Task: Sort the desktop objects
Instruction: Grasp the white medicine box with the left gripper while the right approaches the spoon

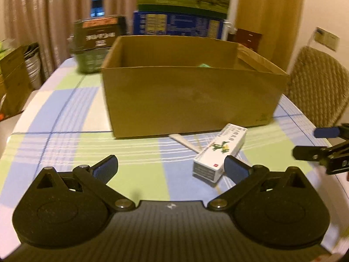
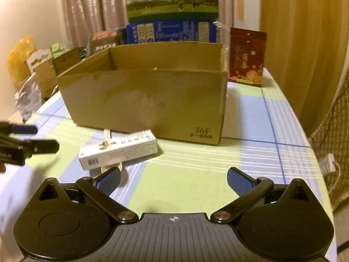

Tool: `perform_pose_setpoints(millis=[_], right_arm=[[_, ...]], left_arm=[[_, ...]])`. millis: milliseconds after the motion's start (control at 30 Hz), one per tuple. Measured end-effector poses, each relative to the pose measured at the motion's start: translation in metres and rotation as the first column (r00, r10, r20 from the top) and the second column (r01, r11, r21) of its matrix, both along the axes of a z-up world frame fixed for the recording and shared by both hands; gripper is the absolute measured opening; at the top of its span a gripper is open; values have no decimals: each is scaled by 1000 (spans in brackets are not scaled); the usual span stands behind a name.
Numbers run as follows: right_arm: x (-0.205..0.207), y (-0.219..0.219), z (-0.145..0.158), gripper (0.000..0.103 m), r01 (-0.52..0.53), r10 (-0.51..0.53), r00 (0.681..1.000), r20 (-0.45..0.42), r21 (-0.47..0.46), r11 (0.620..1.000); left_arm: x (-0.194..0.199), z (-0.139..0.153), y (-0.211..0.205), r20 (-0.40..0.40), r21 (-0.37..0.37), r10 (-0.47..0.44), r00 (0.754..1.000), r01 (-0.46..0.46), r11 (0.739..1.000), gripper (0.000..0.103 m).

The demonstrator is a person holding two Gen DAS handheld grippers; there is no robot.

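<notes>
An open brown cardboard box point(image 1: 192, 96) point(image 2: 148, 100) stands on the checked tablecloth, with something green barely showing inside point(image 1: 204, 65). In front of it lies a long white carton point(image 1: 220, 152) point(image 2: 118, 149) on top of a pale flat stick point(image 1: 185, 143) point(image 2: 106, 135). My left gripper point(image 1: 171, 168) is open and empty, its right finger just beside the carton's near end. My right gripper point(image 2: 173, 180) is open and empty over bare cloth, to the right of the carton. Each gripper shows at the edge of the other's view point(image 1: 322, 146) point(image 2: 24, 137).
Behind the box stand a dark green carton point(image 1: 98, 43), a blue printed carton point(image 1: 178, 25) and a red packet point(image 2: 247, 56). A woven chair back point(image 1: 318, 87) is at the right, cluttered boxes and bags point(image 2: 37, 74) at the left. The table edge point(image 2: 314, 152) curves away on the right.
</notes>
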State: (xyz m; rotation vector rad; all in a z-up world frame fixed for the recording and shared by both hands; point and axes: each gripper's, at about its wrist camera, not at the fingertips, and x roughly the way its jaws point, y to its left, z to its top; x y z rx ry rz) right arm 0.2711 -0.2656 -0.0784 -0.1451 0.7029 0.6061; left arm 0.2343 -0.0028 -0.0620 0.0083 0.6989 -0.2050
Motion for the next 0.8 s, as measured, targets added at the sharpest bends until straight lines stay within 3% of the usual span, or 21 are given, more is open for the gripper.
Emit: perform_pose_setpoints(millis=[267, 433, 633, 800], right_arm=[[-2, 14, -19, 100, -102, 102, 994, 30, -19, 995], [-4, 28, -22, 86, -184, 185, 981, 52, -33, 982], [2, 45, -31, 69, -262, 264, 963, 46, -60, 963], [7, 56, -38, 65, -333, 336, 941, 34, -70, 940]], left_arm=[[21, -13, -20, 4, 18, -209, 978, 209, 978, 89], [39, -19, -30, -10, 6, -321, 947, 321, 947, 76], [54, -28, -35, -46, -7, -410, 911, 410, 912, 71], [63, -31, -33, -64, -21, -447, 892, 447, 894, 66]])
